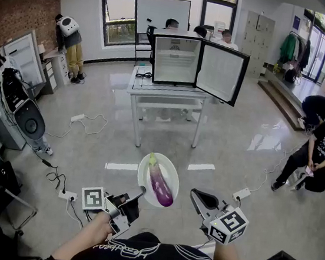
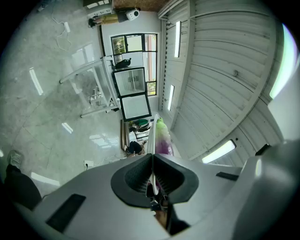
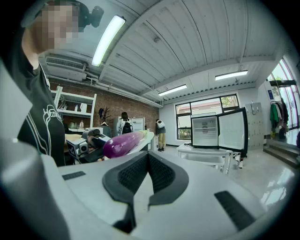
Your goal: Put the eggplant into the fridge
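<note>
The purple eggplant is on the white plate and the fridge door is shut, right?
Not quite. The eggplant does lie on the white plate, but the fridge is open, not shut: its door is swung out to the right. The head view shows it.

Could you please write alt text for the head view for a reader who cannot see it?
The left gripper clamps the rim of a white plate carrying a purple eggplant. The right gripper is shut and empty beside it. Ahead, a small fridge stands open on a white table.
</note>
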Tool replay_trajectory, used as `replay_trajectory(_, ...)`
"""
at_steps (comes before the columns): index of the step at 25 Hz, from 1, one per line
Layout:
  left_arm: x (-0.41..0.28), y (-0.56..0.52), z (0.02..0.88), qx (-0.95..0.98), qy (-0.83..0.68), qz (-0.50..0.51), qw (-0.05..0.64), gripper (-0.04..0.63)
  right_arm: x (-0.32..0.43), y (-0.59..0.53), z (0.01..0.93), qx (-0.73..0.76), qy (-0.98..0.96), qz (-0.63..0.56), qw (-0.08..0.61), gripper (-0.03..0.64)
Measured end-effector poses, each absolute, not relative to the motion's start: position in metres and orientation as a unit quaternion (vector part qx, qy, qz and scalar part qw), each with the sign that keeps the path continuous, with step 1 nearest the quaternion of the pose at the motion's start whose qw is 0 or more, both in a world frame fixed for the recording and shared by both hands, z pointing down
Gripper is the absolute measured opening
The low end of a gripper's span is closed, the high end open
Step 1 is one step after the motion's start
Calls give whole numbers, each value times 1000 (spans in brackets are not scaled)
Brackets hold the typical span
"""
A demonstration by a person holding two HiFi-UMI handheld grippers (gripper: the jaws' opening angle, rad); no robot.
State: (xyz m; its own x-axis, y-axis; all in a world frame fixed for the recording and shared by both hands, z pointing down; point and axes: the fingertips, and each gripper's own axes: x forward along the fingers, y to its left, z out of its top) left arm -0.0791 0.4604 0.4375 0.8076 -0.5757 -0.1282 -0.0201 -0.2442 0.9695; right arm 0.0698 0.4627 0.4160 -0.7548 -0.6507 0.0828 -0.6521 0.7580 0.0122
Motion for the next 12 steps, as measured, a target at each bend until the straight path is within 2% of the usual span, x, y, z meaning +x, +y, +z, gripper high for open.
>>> replay_trajectory(12,-76,476,431,756,-188,-239,581,18,64,476,414,340,-940,9,39,6)
